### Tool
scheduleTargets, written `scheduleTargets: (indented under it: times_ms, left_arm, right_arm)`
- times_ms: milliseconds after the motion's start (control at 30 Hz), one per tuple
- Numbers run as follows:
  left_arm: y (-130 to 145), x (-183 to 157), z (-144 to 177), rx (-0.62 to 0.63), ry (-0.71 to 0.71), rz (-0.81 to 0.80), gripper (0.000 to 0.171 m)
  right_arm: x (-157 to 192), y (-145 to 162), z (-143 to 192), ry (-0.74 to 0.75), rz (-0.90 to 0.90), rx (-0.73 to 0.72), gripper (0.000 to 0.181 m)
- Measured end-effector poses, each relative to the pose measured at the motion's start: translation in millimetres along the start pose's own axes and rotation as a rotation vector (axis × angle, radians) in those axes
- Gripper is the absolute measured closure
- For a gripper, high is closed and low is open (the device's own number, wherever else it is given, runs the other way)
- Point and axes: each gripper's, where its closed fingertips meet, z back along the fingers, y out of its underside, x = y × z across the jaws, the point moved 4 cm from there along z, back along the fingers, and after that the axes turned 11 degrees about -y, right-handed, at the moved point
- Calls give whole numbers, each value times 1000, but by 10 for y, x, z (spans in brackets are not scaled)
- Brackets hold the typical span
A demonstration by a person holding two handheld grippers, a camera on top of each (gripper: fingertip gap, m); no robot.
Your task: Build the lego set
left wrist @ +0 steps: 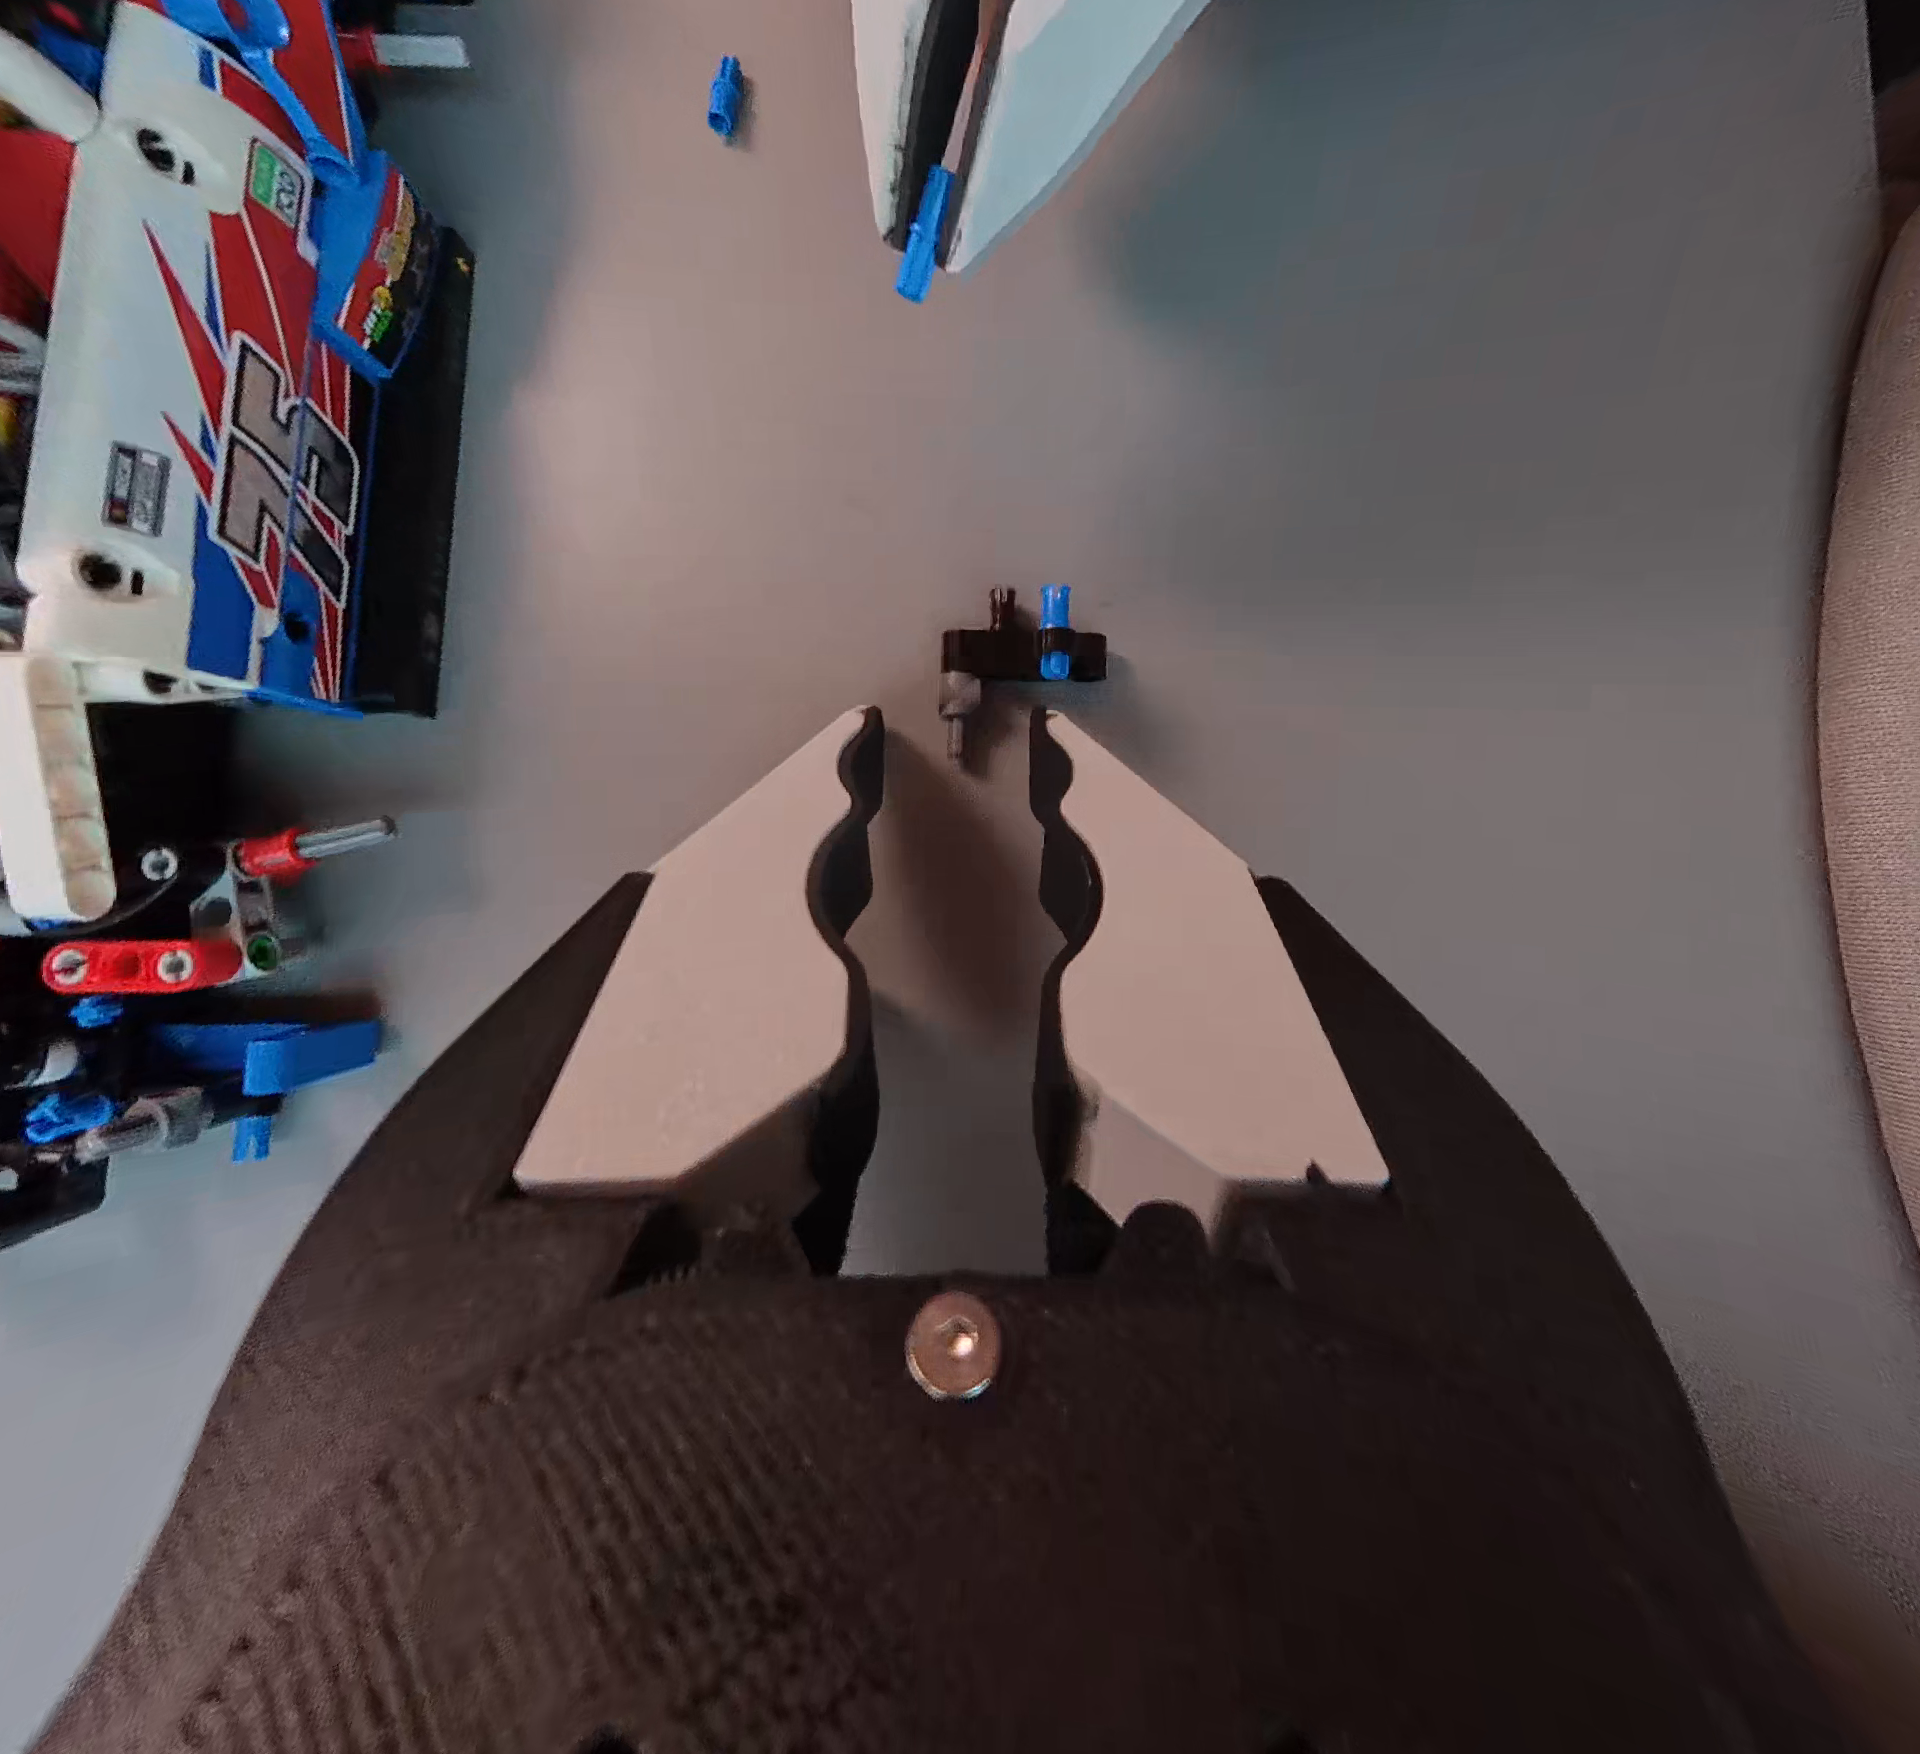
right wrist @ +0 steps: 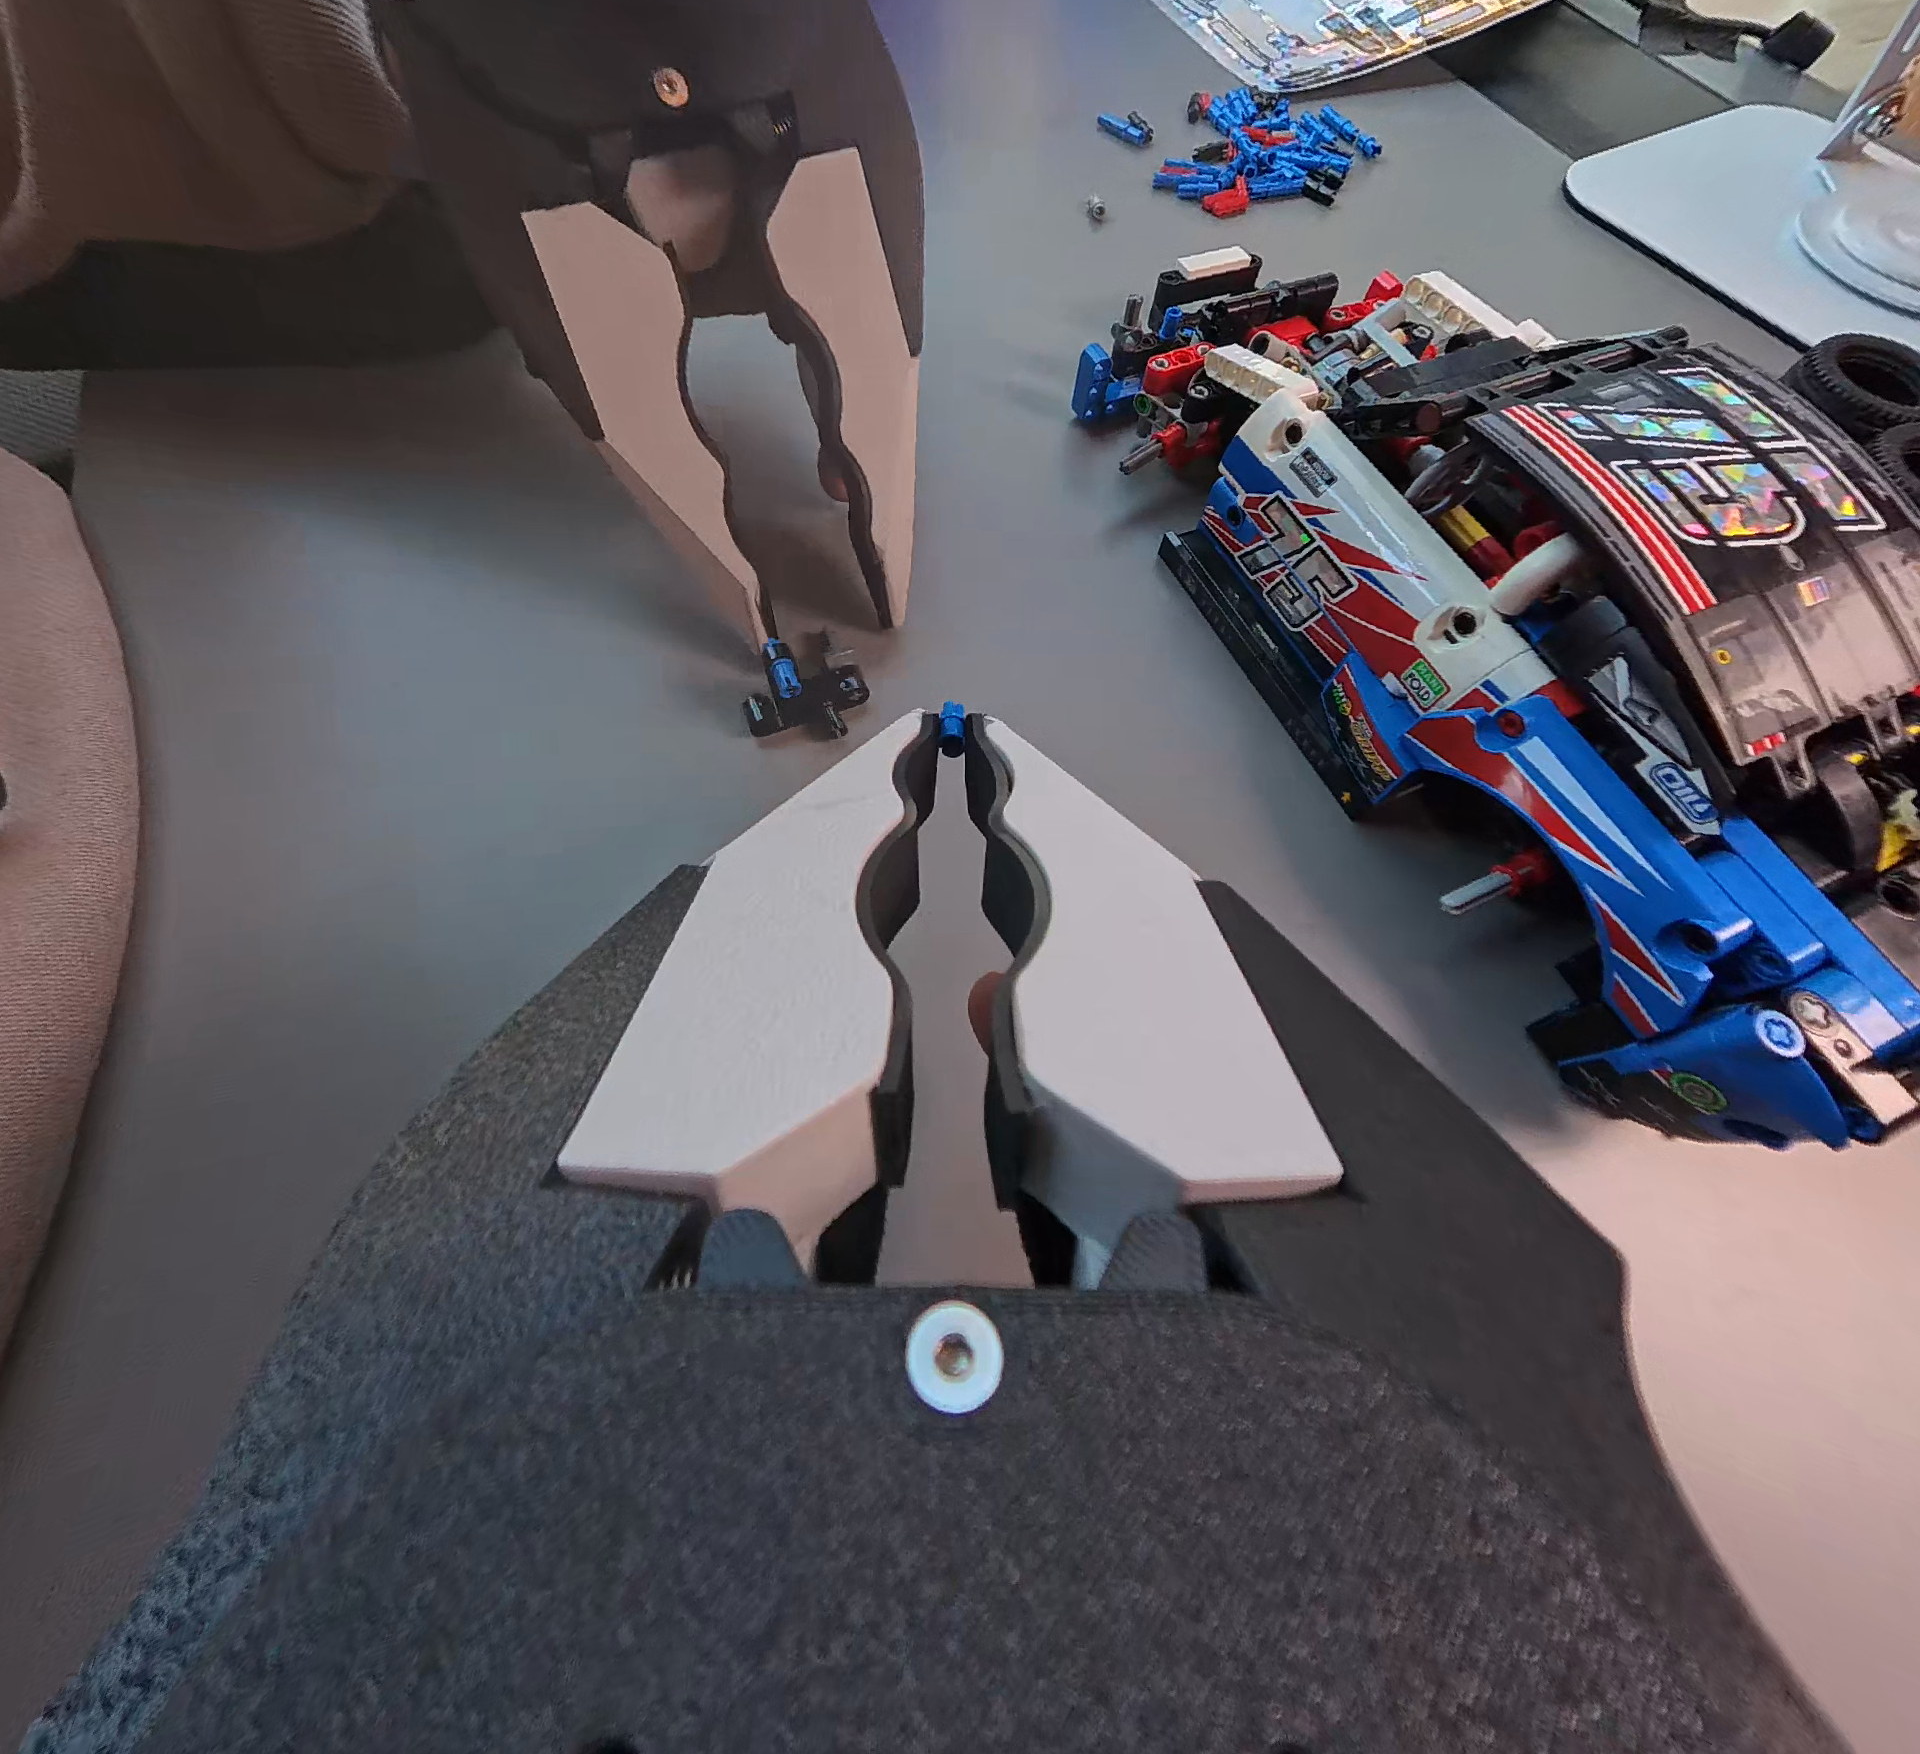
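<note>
- The right claw [right wrist: 950,730] is clamped on a blue pin [right wrist: 950,728], tip forward, apparently ready for pushing into a hole.
- The left claw [left wrist: 956,717] stands apart over the small black piece [left wrist: 1023,652] on the bench [left wrist: 1455,561], likely to steady it.
- The car [right wrist: 1558,665] waits alongside.

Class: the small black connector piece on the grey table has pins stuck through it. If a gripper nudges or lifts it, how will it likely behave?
The black connector piece looks small and rigid, so probably light and apt to slide on the smooth table. Its protruding blue pin and grey pin likely stop it rolling. The open left gripper must close precisely; it could pivot away.
</note>
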Motion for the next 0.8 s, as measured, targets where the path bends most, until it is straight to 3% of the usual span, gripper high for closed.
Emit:
scheduleTargets:
  times_ms: [167, 267, 400, 467, 667, 800]
  left_arm:
    - [-52, 3, -38, 23, -10, -27, 150]
    - [-63, -24, -53, 10, 3, -23, 164]
    - [-93, -52, -75, -11, -30, -66, 165]
    - [-111, -68, -88, -75, -47, -95, 165]
    - [-297, -13, 178, -436, -35, 98, 165]
    - [-402, 36, 276, -523, -54, 130, 165]
  right_arm:
    - [57, -20, 34, -47, -8, -22, 179]
    - [75, -21, 38, -58, -5, -24, 179]
    - [91, -25, 44, -72, -4, -33, 179]
    - [105, -37, 55, -83, 2, -45, 179]
    - [206, -109, 137, -169, 9, -119, 179]
    - [286, -184, 121, -213, 22, -164, 179]
